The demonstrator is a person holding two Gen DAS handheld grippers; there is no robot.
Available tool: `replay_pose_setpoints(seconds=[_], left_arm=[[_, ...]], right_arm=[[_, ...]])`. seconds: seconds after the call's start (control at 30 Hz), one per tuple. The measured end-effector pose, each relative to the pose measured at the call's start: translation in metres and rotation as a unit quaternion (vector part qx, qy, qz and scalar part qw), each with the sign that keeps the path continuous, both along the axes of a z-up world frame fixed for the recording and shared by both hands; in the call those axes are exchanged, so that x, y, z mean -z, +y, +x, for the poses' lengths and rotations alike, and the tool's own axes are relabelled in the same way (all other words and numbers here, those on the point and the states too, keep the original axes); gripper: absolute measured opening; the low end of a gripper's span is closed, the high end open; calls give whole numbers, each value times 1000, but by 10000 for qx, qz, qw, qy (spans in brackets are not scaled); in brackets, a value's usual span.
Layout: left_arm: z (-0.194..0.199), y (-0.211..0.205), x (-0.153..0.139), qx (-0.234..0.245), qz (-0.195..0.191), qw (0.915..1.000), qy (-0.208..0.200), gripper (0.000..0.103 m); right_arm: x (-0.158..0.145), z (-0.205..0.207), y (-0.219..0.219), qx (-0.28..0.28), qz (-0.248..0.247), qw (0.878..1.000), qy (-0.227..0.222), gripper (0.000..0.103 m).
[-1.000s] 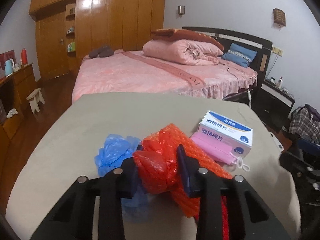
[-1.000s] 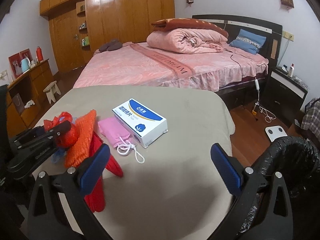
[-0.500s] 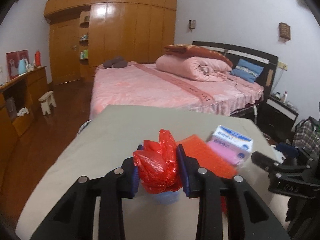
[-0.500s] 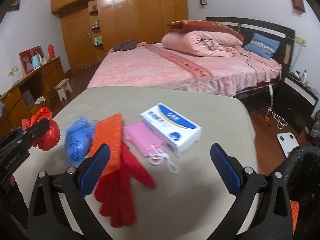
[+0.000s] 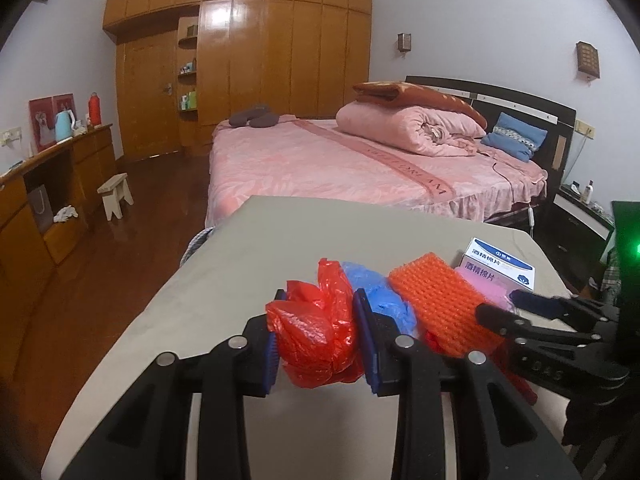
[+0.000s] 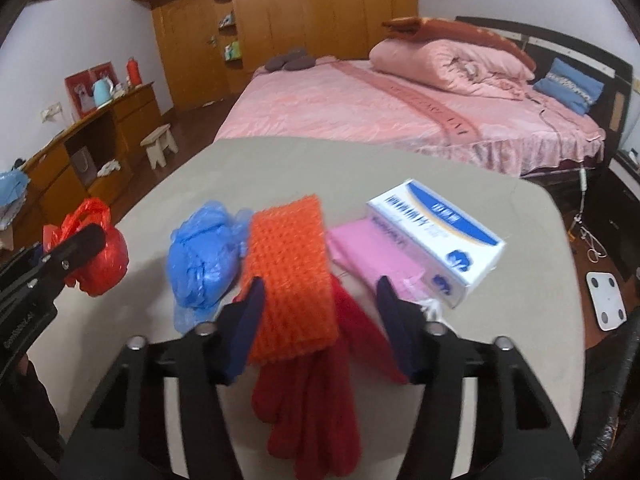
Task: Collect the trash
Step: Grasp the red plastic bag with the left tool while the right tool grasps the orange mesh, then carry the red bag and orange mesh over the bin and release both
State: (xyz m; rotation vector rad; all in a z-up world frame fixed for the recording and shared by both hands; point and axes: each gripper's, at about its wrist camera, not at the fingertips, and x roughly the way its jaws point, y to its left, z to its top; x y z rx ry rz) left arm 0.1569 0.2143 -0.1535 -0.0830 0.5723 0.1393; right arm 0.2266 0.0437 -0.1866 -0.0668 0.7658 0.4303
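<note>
My left gripper [image 5: 318, 338] is shut on a crumpled red plastic bag [image 5: 316, 334], held above the table's left part; the bag also shows in the right wrist view [image 6: 100, 256]. My right gripper [image 6: 320, 322] is partly open, its jaws on either side of the orange foam net [image 6: 290, 276] that lies over a red glove [image 6: 316, 396]. A crumpled blue plastic bag [image 6: 202, 248] lies left of the net. A pink mask [image 6: 372, 256] and a white and blue box [image 6: 436, 236] lie to the right.
The grey table [image 6: 288, 164] stands before a pink bed [image 6: 400, 108]. A black bin bag [image 6: 616, 400] hangs at the table's right edge. A wooden desk [image 5: 44, 200] and a small stool [image 5: 116, 194] stand to the left on the wood floor.
My left gripper has carried the red bag up and left, away from the pile. My right gripper has moved down over the orange net and its jaws have narrowed.
</note>
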Motion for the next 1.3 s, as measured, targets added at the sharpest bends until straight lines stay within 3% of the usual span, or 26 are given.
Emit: replay_pose_setpoints(seconds=[0.1,0.2,0.6,1.3], left_arm=[[-1,0,0,-17,-16,10000,15,33],[-2,0,0,-26,-18,10000,12,33],[-15,-21,-20,135,-38,9998,-162,33],[-35,-148,-71,1295,-271,9898,-524,33]], right_arm=[[6,0,4,-163,18,9997,159,16],[0,-6,3,-274,145,9995,101,11],[-53,-36,-33,-89,543,9978,-380,11],[-104,-99,-169,1064,603,9880,-943,11]])
